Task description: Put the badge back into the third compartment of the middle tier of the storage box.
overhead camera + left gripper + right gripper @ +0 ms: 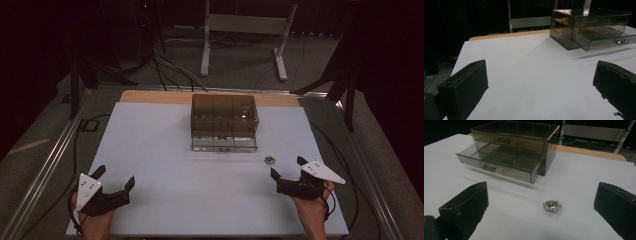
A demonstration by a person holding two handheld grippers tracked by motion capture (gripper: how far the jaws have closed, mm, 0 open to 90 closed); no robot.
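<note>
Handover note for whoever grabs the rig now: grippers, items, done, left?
Left gripper: open, holding nothing, low at the near left of the table.
Right gripper: open, holding nothing, near right, just short of the brooch.
Brooch lies loose on the table, in front of the drawer box, toward its right end.
Done: the bottom drawer is pulled out.
Left, likely: grasp the brooch, put it in the drawer, push the drawer shut.

Drawer box [223, 121] smoky brown, see-through; brooch [552, 205] gold with green centre; table [165, 175] white; grippers black.
</note>
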